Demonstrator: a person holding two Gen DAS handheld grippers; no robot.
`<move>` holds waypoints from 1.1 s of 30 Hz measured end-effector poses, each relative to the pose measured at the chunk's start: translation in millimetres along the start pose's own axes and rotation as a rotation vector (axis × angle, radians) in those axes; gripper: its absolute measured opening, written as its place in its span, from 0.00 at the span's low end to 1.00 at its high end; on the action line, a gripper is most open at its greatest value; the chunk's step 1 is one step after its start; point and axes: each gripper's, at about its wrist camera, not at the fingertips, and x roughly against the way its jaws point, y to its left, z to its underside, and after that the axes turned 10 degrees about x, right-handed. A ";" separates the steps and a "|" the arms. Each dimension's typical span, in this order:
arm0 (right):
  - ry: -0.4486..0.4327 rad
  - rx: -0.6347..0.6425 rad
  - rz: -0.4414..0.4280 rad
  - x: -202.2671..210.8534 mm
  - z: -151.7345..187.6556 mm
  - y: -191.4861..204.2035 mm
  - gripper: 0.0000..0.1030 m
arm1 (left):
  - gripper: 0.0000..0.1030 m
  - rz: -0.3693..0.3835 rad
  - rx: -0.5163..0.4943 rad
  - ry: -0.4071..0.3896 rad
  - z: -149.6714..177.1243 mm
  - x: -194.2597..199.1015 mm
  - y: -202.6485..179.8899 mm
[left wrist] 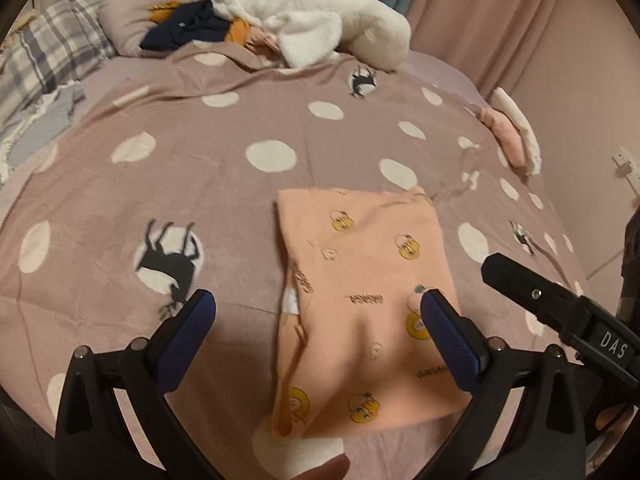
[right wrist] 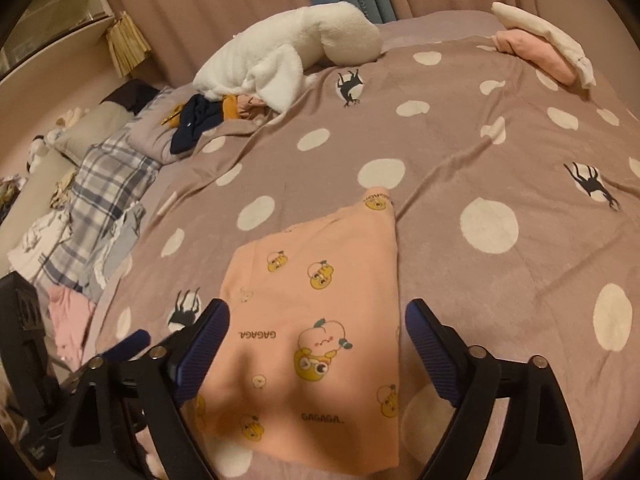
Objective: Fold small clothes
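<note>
From my left wrist view, my left tongs (left wrist: 318,312) stand wide apart, holding nothing, above the peach garment (left wrist: 372,300). That garment lies folded flat on the dotted bedspread (left wrist: 240,128), its near half between my two blue pads. My right tongs (left wrist: 520,280) reach in just right of the garment. Far behind the garment a white plush blanket (left wrist: 304,16) is heaped beside a dark navy cloth (left wrist: 188,26).

From my right wrist view, my right tongs (right wrist: 316,324) are also spread wide and grip nothing, with the garment (right wrist: 320,320) lying between the pads. Far beyond the garment's right side, a folded pink and white stack (right wrist: 540,46) sits on the bedspread (right wrist: 480,152).
</note>
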 end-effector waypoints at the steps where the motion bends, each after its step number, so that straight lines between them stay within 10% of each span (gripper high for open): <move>1: 0.008 0.006 0.002 0.0 0.1 0.6 0.90 | 1.00 0.001 -0.002 0.007 0.7 -0.1 -1.0; 33: 0.072 0.043 0.143 -7.3 4.6 5.8 0.99 | 1.00 -0.043 -0.031 -0.031 2.7 6.2 -1.4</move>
